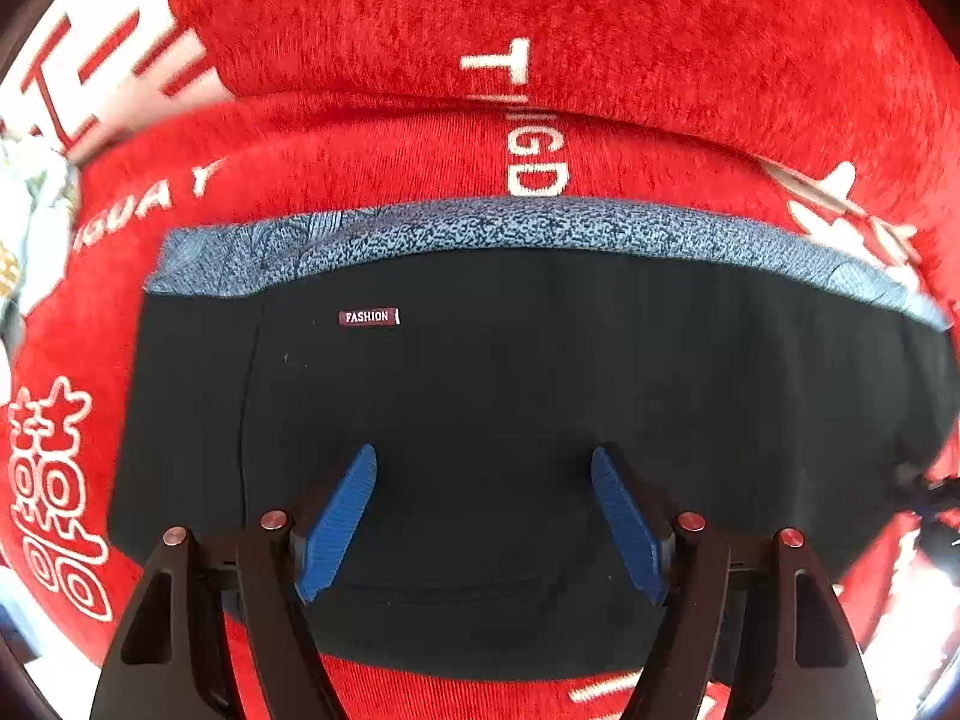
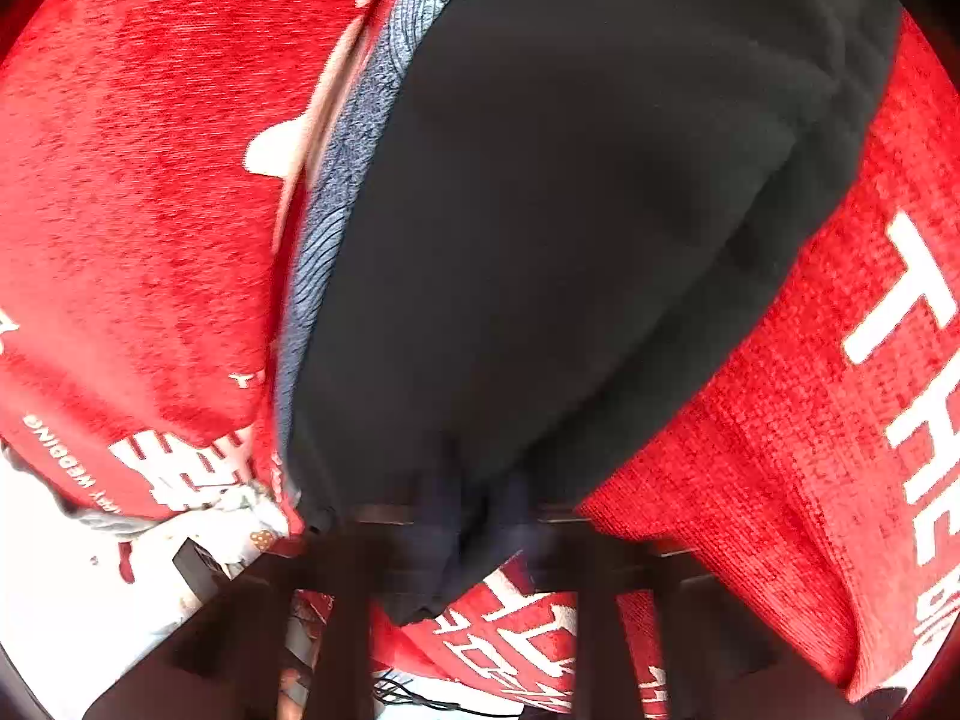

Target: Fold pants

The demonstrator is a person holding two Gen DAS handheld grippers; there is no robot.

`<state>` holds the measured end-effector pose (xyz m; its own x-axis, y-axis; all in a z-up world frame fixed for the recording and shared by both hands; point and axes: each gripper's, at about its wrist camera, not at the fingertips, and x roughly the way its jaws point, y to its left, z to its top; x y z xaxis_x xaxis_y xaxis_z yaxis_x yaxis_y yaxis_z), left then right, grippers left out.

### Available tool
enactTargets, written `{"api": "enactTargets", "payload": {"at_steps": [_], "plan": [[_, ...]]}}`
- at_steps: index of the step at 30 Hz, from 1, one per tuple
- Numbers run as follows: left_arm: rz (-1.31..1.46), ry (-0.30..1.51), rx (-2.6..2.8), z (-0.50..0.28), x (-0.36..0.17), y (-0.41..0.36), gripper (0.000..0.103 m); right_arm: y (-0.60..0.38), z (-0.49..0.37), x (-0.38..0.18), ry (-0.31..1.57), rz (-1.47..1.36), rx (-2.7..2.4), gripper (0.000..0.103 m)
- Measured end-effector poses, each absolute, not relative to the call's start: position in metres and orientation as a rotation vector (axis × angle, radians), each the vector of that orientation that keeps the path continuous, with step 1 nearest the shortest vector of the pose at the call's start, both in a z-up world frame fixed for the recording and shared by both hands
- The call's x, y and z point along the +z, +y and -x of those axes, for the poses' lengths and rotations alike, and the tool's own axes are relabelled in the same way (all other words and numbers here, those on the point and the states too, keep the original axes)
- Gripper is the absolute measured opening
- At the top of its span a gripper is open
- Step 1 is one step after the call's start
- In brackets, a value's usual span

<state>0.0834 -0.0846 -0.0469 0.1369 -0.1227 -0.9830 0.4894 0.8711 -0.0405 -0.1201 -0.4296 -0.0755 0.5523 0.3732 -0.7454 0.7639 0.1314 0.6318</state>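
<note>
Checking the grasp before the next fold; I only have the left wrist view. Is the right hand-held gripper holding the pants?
Observer: Yes. The right hand-held gripper is closed on an edge of the black fabric pants.
Operator: Which edge?
Observer: Near the end of the grey-blue patterned waistband; it's blurred there.
Operator: Anything close by?
Observer: A small black box lies past the edge of the red plush blanket with white lettering.

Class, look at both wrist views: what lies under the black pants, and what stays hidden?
Under the black pants lies a red blanket with white lettering, showing on every side. The part beneath the pants is covered, and whatever supports the blanket cannot be seen.
</note>
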Motion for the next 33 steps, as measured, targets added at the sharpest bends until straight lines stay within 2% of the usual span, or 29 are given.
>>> {"api": "enactTargets", "payload": {"at_steps": [3,8,9,10,16,20,25,26,27,31,33], "plan": [[-0.331,1.369,-0.470,-0.079,-0.045,-0.087,0.076,-0.425,0.121,-0.047,1.013,-1.339,-0.334,0.007],[-0.385,1.365,-0.468,-0.075,-0.047,-0.086,0.079,-0.420,0.139,-0.075,1.081,-1.324,-0.345,0.008],[-0.382,1.377,-0.461,-0.076,-0.048,-0.087,0.078,-0.423,0.144,-0.071,1.078,-1.331,-0.345,0.018],[-0.377,1.392,-0.448,-0.075,-0.046,-0.087,0.078,-0.427,0.149,-0.063,1.100,-1.304,-0.360,0.034],[-0.324,1.388,-0.476,-0.045,-0.015,-0.116,0.078,-0.511,0.216,-0.020,0.980,-1.219,-0.551,0.039],[-0.322,1.438,-0.466,-0.028,-0.031,-0.139,0.078,-0.586,0.254,-0.026,0.864,-1.285,-0.742,0.039],[-0.374,1.401,-0.411,-0.010,-0.036,-0.151,0.078,-0.637,0.252,-0.049,0.863,-1.306,-0.793,0.039],[-0.374,1.404,-0.409,-0.009,-0.036,-0.152,0.078,-0.638,0.248,-0.052,0.864,-1.313,-0.786,0.034],[-0.378,1.406,-0.410,-0.009,-0.036,-0.154,0.078,-0.642,0.245,-0.053,0.879,-1.308,-0.782,0.008],[-0.413,1.388,-0.409,-0.009,-0.043,-0.160,0.078,-0.640,0.248,-0.040,0.901,-1.226,-0.755,0.007],[-0.435,1.376,-0.412,-0.005,-0.041,-0.161,0.079,-0.637,0.261,-0.054,0.957,-1.214,-0.749,0.008]]}}
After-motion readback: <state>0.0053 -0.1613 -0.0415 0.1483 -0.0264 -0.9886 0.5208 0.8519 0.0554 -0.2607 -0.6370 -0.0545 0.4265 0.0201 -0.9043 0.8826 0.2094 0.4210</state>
